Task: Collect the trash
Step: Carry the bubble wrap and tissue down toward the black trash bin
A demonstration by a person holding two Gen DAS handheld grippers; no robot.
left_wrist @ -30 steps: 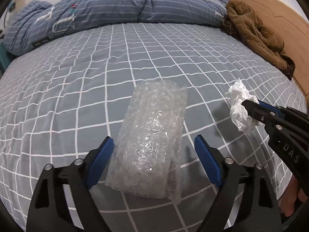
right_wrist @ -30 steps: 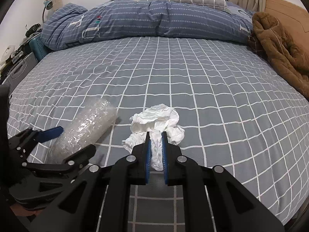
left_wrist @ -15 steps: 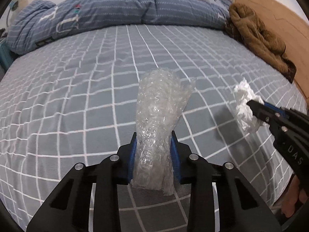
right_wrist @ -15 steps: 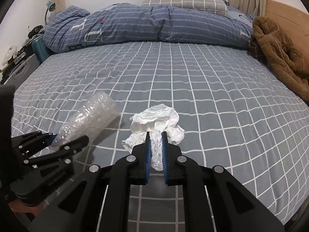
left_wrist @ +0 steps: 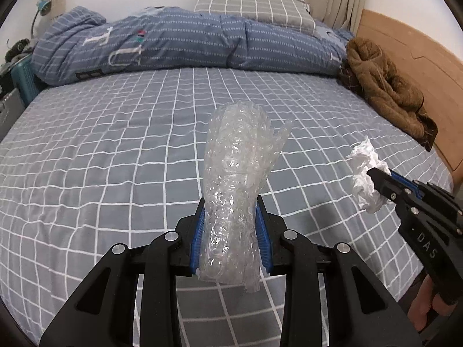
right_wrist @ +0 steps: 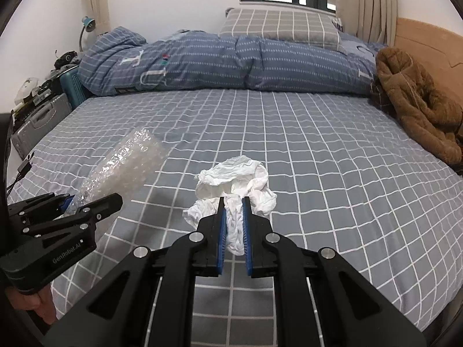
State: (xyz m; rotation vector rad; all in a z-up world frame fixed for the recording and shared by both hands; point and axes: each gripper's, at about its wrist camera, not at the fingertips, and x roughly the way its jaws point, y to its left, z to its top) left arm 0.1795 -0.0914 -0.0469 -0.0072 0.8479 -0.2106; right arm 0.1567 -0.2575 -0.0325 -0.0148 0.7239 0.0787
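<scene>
The left tongs (left_wrist: 230,231) are pinching a roll of clear bubble wrap (left_wrist: 237,173) between their blue pads (left_wrist: 196,237), the near end squeezed narrow while the far end is flaring out above the bed sheet (left_wrist: 115,150). The wrap is hanging clear of the grey checked sheet rather than lying on it. The right tongs (right_wrist: 233,225) are gripping a crumpled white tissue (right_wrist: 231,182), their pads nearly together with the paper bunching out ahead and to both sides. In the left wrist view the tissue is sitting off to the right of the bubble wrap, well apart from it. A folded blue duvet (right_wrist: 225,63) is lying across the far end of the bed, and a brown jacket (right_wrist: 416,107) is heaped by the wooden headboard (left_wrist: 411,52).
</scene>
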